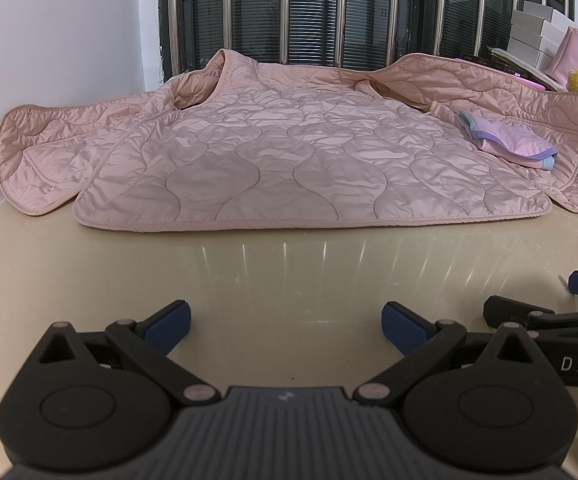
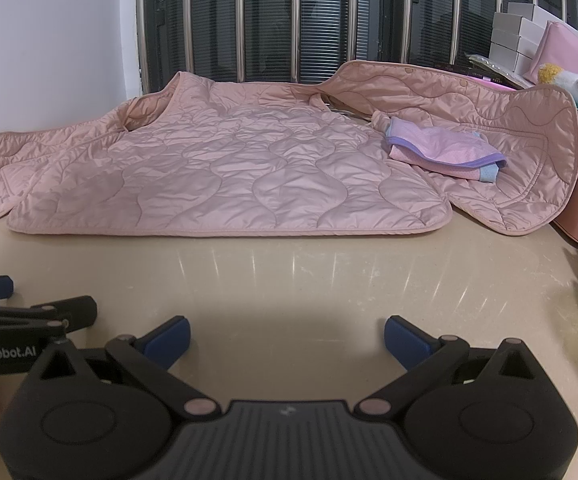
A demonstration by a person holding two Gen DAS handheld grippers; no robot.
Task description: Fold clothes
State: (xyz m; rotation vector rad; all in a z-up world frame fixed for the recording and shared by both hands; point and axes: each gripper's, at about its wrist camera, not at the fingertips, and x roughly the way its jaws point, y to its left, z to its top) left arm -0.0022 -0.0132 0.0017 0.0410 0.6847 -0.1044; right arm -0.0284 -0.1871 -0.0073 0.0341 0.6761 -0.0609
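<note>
Judging by the layout, folding has not begun: the pink jacket (image 1: 289, 160) is spread across mid-frame, a small garment (image 1: 507, 144) on its right. Left gripper (image 1: 287, 326) and right gripper (image 2: 287, 334) are held wide, empty, at bottom; a flap must be pinched first.

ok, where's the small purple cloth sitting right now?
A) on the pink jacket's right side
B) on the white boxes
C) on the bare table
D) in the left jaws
A: the purple cloth lies on the right side of the spread pink jacket, and both sets of jaws are open and empty.
</note>
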